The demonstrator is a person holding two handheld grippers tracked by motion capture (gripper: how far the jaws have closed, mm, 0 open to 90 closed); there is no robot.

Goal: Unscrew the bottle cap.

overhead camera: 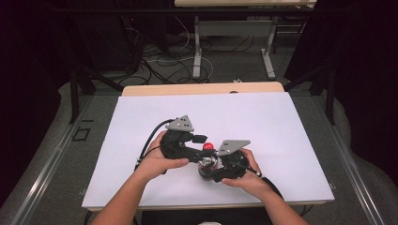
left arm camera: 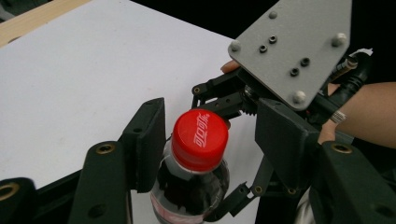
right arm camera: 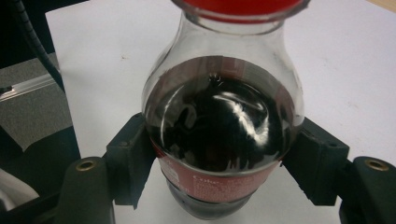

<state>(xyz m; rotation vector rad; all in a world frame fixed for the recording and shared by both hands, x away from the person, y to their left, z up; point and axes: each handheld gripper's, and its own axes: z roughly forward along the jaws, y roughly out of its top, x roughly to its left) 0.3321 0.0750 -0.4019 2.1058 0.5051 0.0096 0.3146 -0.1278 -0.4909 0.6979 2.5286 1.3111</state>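
Clamping bottle [right arm camera: 223, 135], right gripper [right arm camera: 224, 163]; left gripper [left arm camera: 210, 144] astride cap [left arm camera: 200, 138].

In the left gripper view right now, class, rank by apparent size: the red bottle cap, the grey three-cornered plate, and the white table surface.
1. White table surface, largest.
2. Grey three-cornered plate.
3. Red bottle cap, smallest.

Nearness to the camera may skew plate and cap.

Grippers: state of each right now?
Left tool: open, jaws either side of the bottle's red cap, gap on one side.
Right tool: shut on the bottle body.
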